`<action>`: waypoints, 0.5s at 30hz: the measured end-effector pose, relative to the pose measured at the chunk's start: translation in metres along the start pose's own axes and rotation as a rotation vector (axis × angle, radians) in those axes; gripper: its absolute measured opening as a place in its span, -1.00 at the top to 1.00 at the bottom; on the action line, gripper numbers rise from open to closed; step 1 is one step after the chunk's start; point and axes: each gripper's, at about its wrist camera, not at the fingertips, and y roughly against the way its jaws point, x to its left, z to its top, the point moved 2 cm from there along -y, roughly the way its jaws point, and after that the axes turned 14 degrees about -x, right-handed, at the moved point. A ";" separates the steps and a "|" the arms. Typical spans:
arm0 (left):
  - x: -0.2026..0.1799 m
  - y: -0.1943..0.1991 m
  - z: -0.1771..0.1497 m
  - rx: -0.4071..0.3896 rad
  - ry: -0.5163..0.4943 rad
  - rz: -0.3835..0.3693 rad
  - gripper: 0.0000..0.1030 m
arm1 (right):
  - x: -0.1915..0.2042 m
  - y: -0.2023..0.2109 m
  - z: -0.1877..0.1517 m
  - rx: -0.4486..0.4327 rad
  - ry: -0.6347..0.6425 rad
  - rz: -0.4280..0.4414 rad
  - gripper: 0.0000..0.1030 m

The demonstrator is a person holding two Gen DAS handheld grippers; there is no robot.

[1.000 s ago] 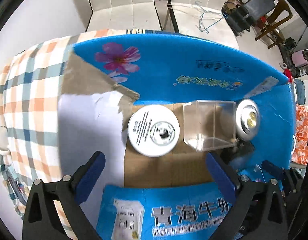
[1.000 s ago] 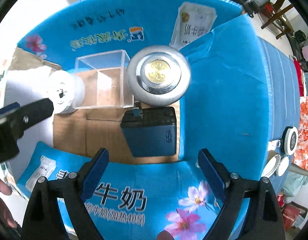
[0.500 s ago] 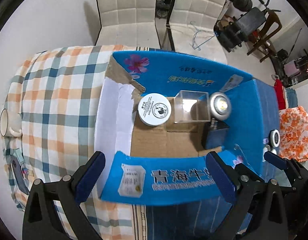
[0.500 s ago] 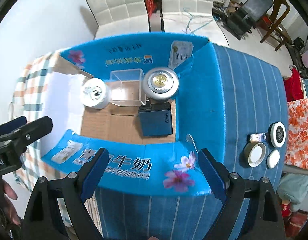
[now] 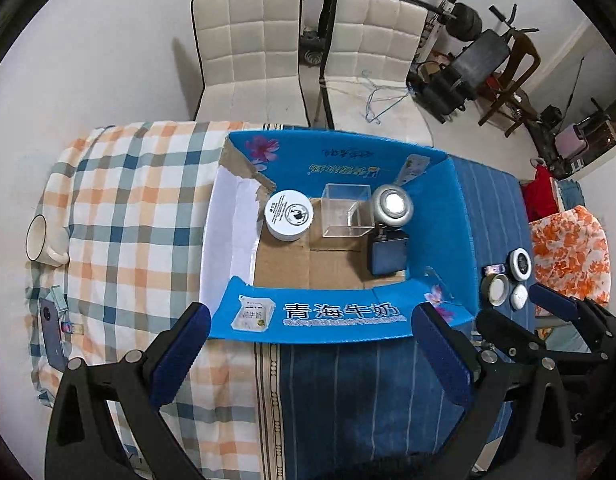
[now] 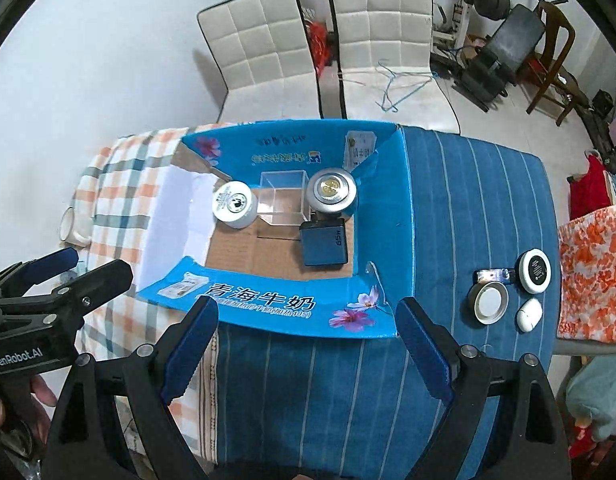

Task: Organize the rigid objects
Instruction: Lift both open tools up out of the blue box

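Observation:
An open blue milk carton box point(image 5: 336, 316) point(image 6: 388, 216) lies on the table. Inside it sit a white round tin point(image 5: 289, 214) point(image 6: 233, 204), a clear plastic cube point(image 5: 346, 216) point(image 6: 284, 200), a silver round puck light point(image 5: 393, 205) point(image 6: 332, 191) and a dark blue 65W charger point(image 5: 388, 254) point(image 6: 323, 247). On the blue cloth to the right lie a black-and-white round case point(image 6: 535, 272), a metal lid point(image 6: 488, 303), a white oval case point(image 6: 529, 314) and a small silver item point(image 6: 493, 276). My left gripper point(image 5: 308, 350) and right gripper point(image 6: 304, 342) hang open, high above the box's near flap, holding nothing.
A white mug point(image 5: 42, 240) stands at the checked cloth's left edge, with a dark phone point(image 5: 52, 332) nearer me. Two white chairs point(image 5: 252, 60) point(image 6: 384, 40) stand behind the table. Gym gear fills the far right. Orange floral fabric point(image 6: 592, 276) lies to the right of the table.
Both grippers have pulled up and back from inside the box, so the whole table now shows. Both stay open. The objects in the box have not moved.

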 end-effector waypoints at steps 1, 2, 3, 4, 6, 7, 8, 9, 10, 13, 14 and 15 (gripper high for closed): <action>-0.002 0.004 0.000 -0.007 -0.004 0.005 -1.00 | -0.001 0.004 -0.001 -0.006 -0.001 0.005 -0.80; -0.004 0.007 0.000 -0.011 -0.007 0.007 -1.00 | -0.001 0.008 -0.002 -0.013 0.004 0.007 -0.80; -0.006 0.009 -0.001 -0.015 -0.010 0.009 -1.00 | -0.002 0.012 -0.003 -0.020 0.007 0.012 -0.80; -0.007 0.011 -0.001 -0.018 -0.012 0.013 -1.00 | -0.003 0.016 -0.004 -0.025 0.006 0.018 -0.80; -0.012 0.015 -0.001 -0.025 -0.012 0.010 -1.00 | -0.006 0.022 -0.005 -0.029 0.003 0.031 -0.80; -0.015 0.016 -0.001 -0.027 -0.013 0.011 -1.00 | -0.007 0.023 -0.005 -0.032 -0.001 0.032 -0.80; -0.019 0.018 -0.001 -0.031 -0.017 0.013 -1.00 | -0.011 0.027 -0.006 -0.039 -0.005 0.033 -0.80; -0.022 0.018 -0.001 -0.035 -0.020 0.011 -1.00 | -0.015 0.029 -0.006 -0.042 -0.006 0.033 -0.80; -0.025 0.019 -0.001 -0.039 -0.023 0.009 -1.00 | -0.018 0.030 -0.007 -0.042 -0.011 0.034 -0.80; -0.043 0.016 -0.001 -0.041 -0.039 0.001 -1.00 | -0.034 0.034 -0.011 -0.047 -0.030 0.028 -0.80; -0.053 0.013 -0.001 -0.040 -0.046 -0.004 -1.00 | -0.045 0.036 -0.014 -0.047 -0.044 0.020 -0.80; -0.061 0.011 -0.001 -0.035 -0.055 -0.009 -1.00 | -0.055 0.038 -0.016 -0.044 -0.057 0.010 -0.80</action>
